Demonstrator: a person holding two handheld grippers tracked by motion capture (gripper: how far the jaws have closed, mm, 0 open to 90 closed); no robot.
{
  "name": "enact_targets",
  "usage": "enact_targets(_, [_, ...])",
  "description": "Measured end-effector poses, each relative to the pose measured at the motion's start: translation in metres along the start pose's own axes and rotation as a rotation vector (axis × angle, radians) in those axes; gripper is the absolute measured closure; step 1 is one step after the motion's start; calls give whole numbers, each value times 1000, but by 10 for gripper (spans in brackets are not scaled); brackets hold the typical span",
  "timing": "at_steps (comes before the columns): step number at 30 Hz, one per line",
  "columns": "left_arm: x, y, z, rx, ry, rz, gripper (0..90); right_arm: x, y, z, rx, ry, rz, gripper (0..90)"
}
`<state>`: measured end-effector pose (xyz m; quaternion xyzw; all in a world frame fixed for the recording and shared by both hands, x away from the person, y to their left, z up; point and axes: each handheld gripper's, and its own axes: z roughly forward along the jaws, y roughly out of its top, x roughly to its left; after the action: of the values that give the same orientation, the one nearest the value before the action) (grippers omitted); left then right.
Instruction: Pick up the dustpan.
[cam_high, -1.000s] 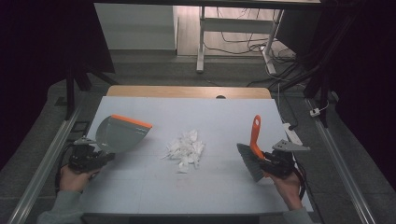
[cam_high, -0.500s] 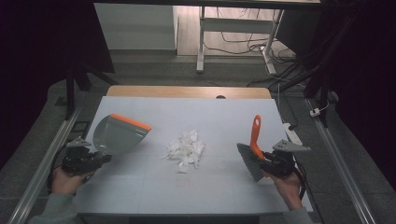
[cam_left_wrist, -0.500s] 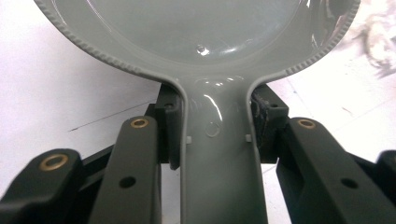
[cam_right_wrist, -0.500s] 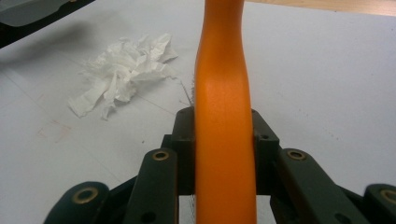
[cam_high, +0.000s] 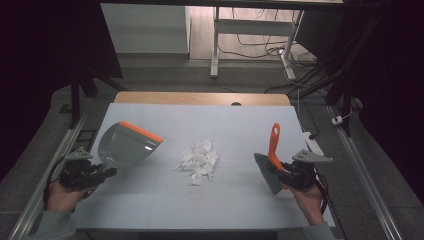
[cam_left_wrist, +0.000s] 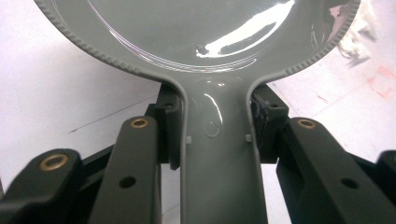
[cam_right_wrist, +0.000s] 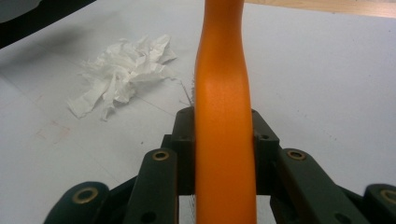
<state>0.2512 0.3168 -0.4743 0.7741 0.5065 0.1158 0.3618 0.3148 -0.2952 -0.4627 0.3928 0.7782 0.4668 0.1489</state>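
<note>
Dustpan (cam_high: 127, 146) in clamped left gripper (cam_high: 102, 172) now farther left of paper scraps (cam_high: 198, 159); brush (cam_high: 270, 162) unmoved in clamped right gripper (cam_high: 283, 175).

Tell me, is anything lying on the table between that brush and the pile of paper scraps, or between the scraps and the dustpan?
Nothing visible. Bare table lies between the brush and the paper scraps, and between those and the dustpan.

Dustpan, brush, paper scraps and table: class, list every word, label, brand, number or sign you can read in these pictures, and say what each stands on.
None can be read.
The grey dustpan handle bears a small round moulded mark, too faint to read.
The orange brush handle, the crumpled paper scraps and the white table are plain, with no writing.
</note>
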Motion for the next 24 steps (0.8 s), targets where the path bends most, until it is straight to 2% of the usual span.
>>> enact_targets(15, [-11,-6,0,13,-83,51,621,0,0,0,-3,2,-1,700])
enact_targets(24, [-17,-12,4,44,-136,86,621,2,1,0,-4,7,-7,700])
